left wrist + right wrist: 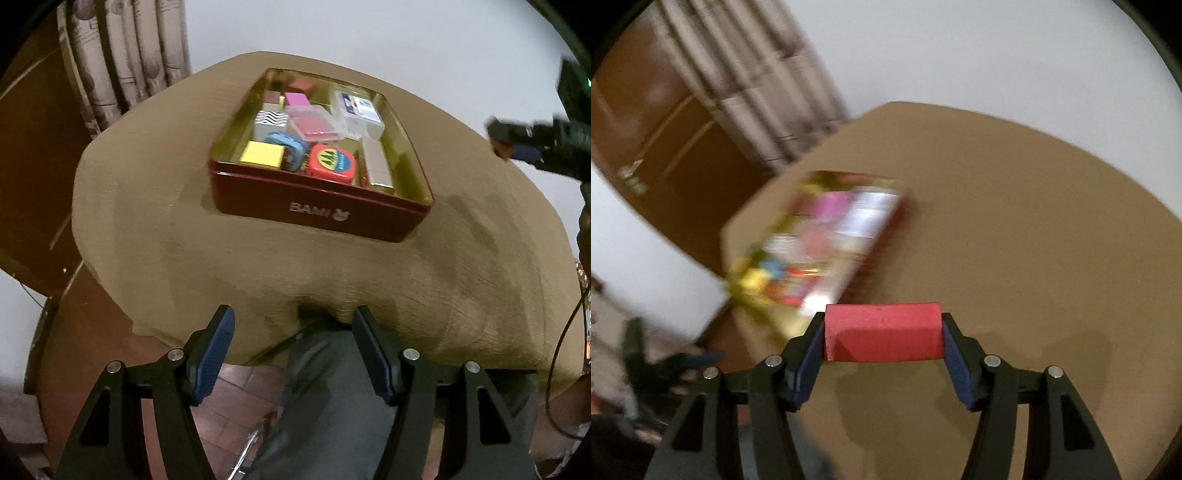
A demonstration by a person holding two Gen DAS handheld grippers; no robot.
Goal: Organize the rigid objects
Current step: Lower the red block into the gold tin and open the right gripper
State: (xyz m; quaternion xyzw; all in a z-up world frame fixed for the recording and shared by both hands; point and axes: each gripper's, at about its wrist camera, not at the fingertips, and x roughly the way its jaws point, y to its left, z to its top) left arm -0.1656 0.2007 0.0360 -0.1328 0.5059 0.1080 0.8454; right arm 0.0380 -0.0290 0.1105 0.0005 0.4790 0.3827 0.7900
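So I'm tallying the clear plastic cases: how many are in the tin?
2. One with a pink inside sits mid-tin; one with a blue-and-white card lies at the far right. Others may be hidden underneath.

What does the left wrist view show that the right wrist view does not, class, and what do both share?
Only the left wrist view shows the tin's contents sharply: a yellow block, a red round tin, a clear case, and the BAMI lettering. It also shows the open, empty left gripper.

Only the right wrist view shows the red block clamped in the right gripper.

Both show the red tin, blurred in the right view, on the brown table, plus the curtain.
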